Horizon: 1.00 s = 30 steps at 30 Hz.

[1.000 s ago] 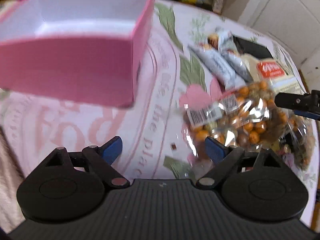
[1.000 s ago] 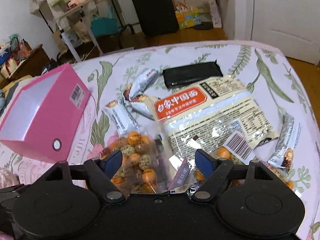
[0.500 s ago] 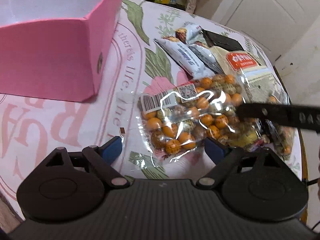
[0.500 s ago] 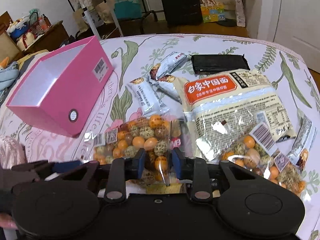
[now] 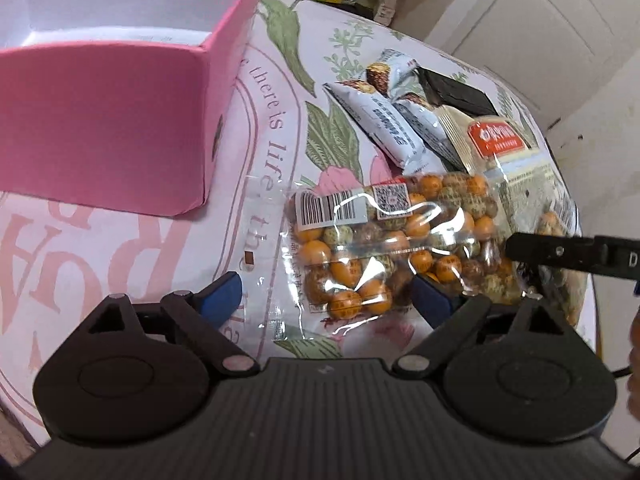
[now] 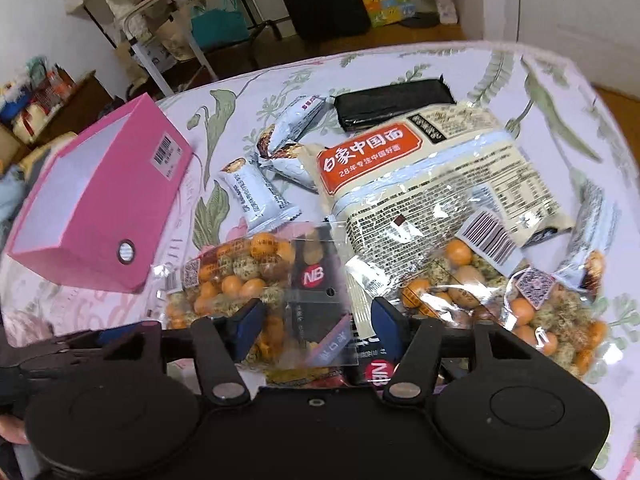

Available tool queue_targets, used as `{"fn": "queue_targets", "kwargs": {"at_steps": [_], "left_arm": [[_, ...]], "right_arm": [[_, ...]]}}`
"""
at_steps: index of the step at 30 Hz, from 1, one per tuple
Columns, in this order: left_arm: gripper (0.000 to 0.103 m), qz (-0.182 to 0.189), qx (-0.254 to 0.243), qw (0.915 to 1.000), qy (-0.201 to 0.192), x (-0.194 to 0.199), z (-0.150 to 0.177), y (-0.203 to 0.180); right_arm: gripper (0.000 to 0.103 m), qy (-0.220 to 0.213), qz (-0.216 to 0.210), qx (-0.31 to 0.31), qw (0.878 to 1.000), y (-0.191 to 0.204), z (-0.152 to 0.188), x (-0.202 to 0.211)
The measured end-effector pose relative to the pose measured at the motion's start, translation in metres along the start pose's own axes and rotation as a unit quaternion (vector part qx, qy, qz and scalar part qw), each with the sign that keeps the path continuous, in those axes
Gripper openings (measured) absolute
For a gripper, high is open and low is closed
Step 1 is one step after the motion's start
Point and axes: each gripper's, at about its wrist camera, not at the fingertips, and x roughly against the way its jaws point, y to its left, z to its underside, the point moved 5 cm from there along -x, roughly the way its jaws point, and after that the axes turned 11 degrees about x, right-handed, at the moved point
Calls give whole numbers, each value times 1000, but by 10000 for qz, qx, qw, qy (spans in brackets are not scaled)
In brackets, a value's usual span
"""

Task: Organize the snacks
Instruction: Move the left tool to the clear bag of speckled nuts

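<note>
released, right gripper [image 6: 316, 330] opening over blurred peanut bag [image 6: 256, 276], near end hidden.

Right gripper [image 6: 316, 326] opening, left gripper [image 5: 326, 296] wide.

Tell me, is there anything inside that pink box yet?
No, the pink box shows only its bare white inside, with the snacks lying outside on the table.

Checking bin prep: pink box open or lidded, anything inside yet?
Open, no lid. The pink box shows bare white inner walls and floor; no snacks in the visible part.
</note>
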Motion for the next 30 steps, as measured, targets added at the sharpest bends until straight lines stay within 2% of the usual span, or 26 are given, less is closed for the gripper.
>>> {"fn": "queue_targets", "kwargs": {"at_steps": [2, 4, 5, 7, 10, 12, 14, 15, 16, 17, 19, 21, 24, 26, 30], "left_arm": [[91, 57, 48, 10000, -8, -1, -1, 0], [91, 132, 16, 9999, -2, -2, -1, -2], [91, 221, -12, 9997, 32, -3, -1, -4], [91, 321, -60, 9994, 73, -2, 0, -6], [91, 448, -76, 9989, 110, 1, 2, -8], [89, 568, -62, 9983, 90, 5, 1, -10], [87, 1244, 10, 9913, 437, 10, 3, -18], [87, 1460, 24, 9873, 619, 12, 5, -24], [87, 1458, -78, 9867, 708, 13, 7, -30], [87, 1256, -244, 9890, 739, 13, 10, -36], [86, 985, -458, 9925, 565, 15, 15, -41], [86, 769, -526, 9941, 552, 15, 20, -37], [86, 640, -14, 9946, 821, 12, 21, -16], [86, 774, 354, 9913, 1003, 12, 22, -10], [87, 821, 611, 9879, 1162, 9, 28, -15]], "right_arm": [[65, 36, -293, -225, 9993, -4, -2, -5], [62, 68, -761, -321, 9966, 2, -3, -12], [57, 20, -704, -268, 9972, 6, -4, -13], [52, 56, -332, 101, 9994, 18, -7, -16], [42, 133, -188, 366, 9991, 35, -9, -14], [40, 134, -61, 491, 9987, 42, -8, -10], [36, 181, -95, 462, 9987, 47, -7, -7], [36, 197, -187, 360, 9990, 44, -8, -7], [35, 216, -233, 351, 9989, 42, -8, -5], [35, 247, -262, 341, 9988, 42, -7, -6], [34, 247, -236, 311, 9989, 42, -3, -4], [33, 178, -177, 306, 9992, 41, -2, -1], [33, 83, -147, 115, 9998, 32, -3, 7], [33, 65, -167, -64, 9998, 26, 1, 10], [34, 78, -197, -250, 9995, 23, 13, 10]]}}
